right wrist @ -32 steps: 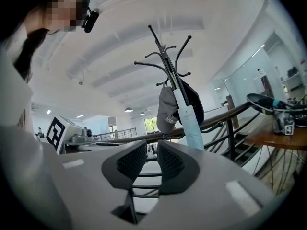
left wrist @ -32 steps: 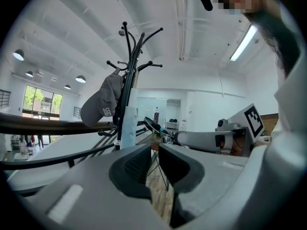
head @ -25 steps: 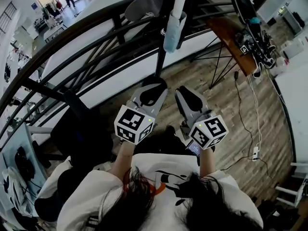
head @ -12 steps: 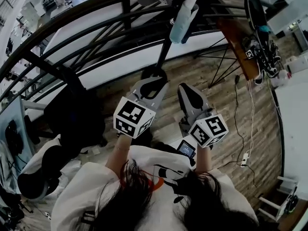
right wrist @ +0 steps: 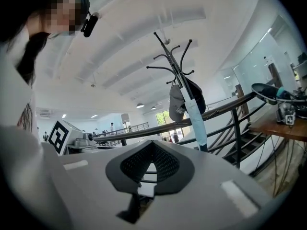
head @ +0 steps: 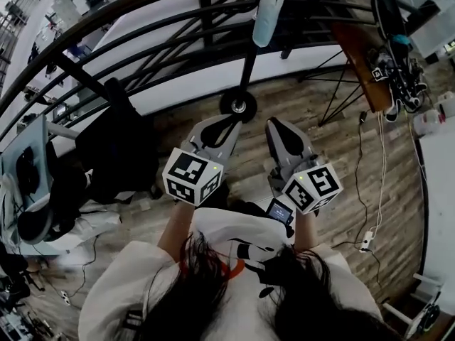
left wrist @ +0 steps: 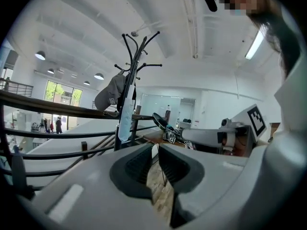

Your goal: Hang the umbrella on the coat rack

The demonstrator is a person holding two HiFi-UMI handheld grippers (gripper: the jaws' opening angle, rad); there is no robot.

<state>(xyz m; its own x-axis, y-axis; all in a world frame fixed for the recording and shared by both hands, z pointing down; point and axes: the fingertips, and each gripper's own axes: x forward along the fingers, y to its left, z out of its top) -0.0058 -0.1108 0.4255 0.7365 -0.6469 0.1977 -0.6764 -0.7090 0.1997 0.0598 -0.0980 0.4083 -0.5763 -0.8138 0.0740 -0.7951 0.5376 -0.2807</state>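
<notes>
The left gripper (left wrist: 153, 152) is held with its jaws parted by a narrow gap, nothing gripped. The right gripper (right wrist: 152, 147) is held with jaws pressed together, empty. The pale blue umbrella (left wrist: 124, 121) is seen hanging on the coat rack (left wrist: 133, 61), ahead of and above both jaws, well apart.

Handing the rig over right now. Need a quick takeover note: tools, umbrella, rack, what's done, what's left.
Left tool: jaws slightly apart, empty.
Right tool: jaws together, empty.
Both are held back from the coat rack, over the wood floor.
Umbrella: light blue, folded, hanging on the rack next to a grey cap.
Done: the umbrella appears to be hung, and neither tool touches it.
Left: probably nothing. Just check that it hangs securely.
</notes>
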